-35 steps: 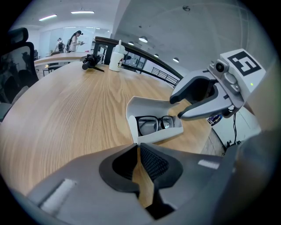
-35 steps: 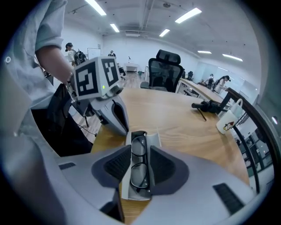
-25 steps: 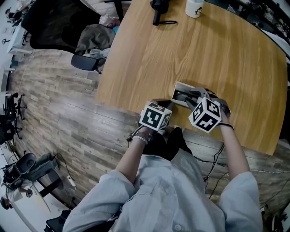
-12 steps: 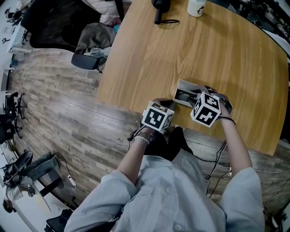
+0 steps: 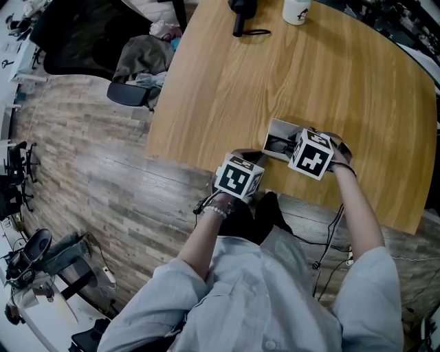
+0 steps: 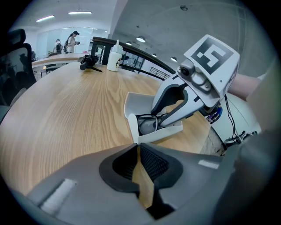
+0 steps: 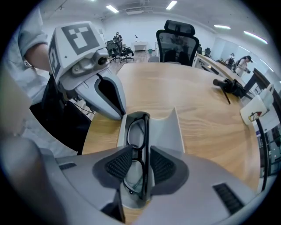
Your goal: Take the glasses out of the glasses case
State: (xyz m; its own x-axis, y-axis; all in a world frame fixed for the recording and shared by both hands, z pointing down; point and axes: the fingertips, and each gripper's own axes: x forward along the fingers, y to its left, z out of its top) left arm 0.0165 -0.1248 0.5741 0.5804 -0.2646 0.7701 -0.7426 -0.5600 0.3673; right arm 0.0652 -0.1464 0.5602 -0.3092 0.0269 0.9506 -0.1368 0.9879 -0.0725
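Observation:
The white glasses case (image 5: 273,127) lies open near the table's front edge, lid up, with the black-framed glasses (image 5: 277,145) inside. In the right gripper view the glasses (image 7: 139,132) run between my right gripper (image 7: 141,165) pads. Its jaws have just been closing and now sit against both sides of the frame at the bridge. The glasses still rest in the case (image 7: 169,129). My left gripper (image 6: 136,147) is pinched on the near corner of the case wall (image 6: 131,107). In the head view the left gripper (image 5: 258,155) is just left of the case.
A white cup (image 5: 296,10) and a black device with a strap (image 5: 240,14) stand at the table's far side. An office chair with clothes on it (image 5: 137,62) is left of the table. The table's front edge (image 5: 199,163) runs just below both grippers.
The right gripper has tipped steeper and shifted a little further over the case, its jaws narrower round the glasses. The left gripper and the case have stayed put.

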